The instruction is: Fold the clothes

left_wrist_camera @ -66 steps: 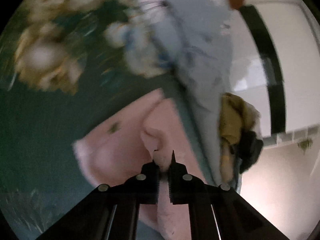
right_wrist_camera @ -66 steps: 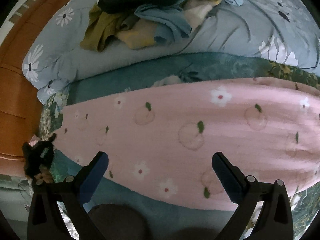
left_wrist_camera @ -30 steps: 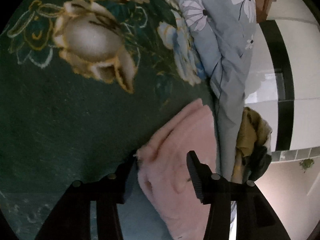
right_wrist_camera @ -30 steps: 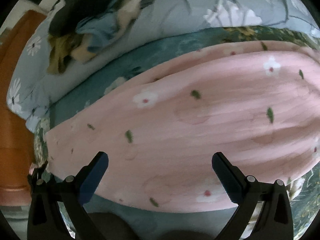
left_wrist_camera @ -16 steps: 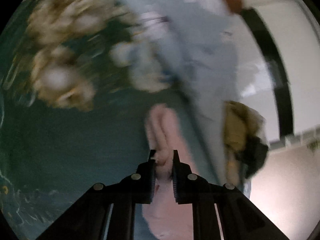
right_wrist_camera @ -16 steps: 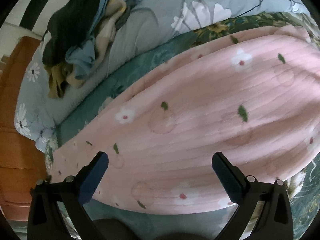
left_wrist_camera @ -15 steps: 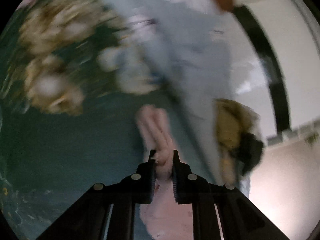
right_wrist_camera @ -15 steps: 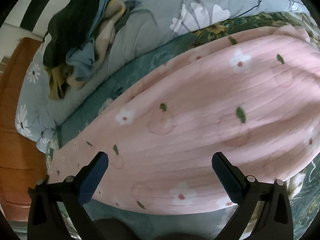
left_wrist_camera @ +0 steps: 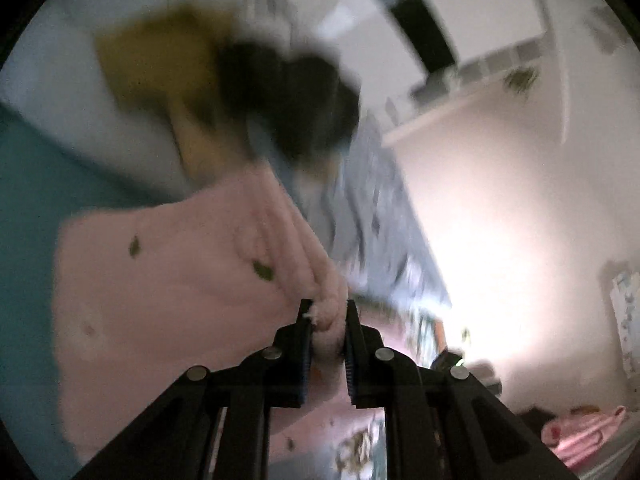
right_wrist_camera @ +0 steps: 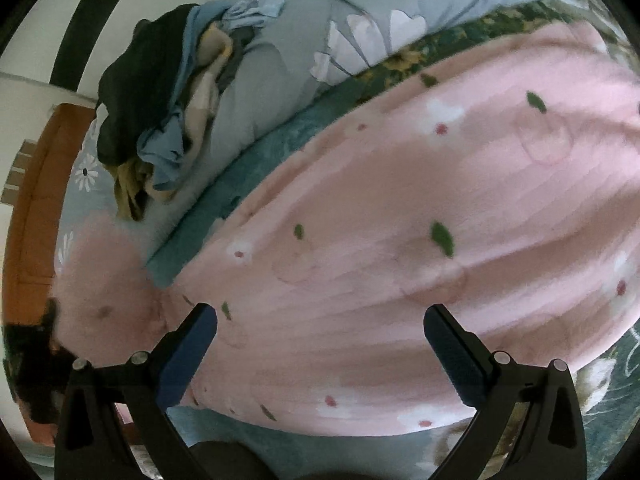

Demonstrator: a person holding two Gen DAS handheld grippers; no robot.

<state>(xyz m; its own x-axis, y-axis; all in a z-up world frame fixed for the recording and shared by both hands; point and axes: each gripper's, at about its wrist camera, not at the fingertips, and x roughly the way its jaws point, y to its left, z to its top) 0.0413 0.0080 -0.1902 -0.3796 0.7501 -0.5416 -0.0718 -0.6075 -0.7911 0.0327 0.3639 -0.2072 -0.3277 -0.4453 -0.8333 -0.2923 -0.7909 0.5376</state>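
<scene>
A dark green flower-patterned bedspread point(right_wrist_camera: 256, 168) carries the pink fleece garment with white flowers and green leaves point(right_wrist_camera: 420, 248), spread across it below a pile of dark, blue and mustard clothes point(right_wrist_camera: 160, 120). The left gripper point(left_wrist_camera: 327, 320) pinches a bunched pink edge, lifted; the right gripper point(right_wrist_camera: 320, 344) gapes wide above the fleece, gripping nothing

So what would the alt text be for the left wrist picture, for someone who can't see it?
The left gripper pinches a bunched edge of a pink garment, lifted and blurred. Behind lies a heap of dark and mustard clothes.
</scene>
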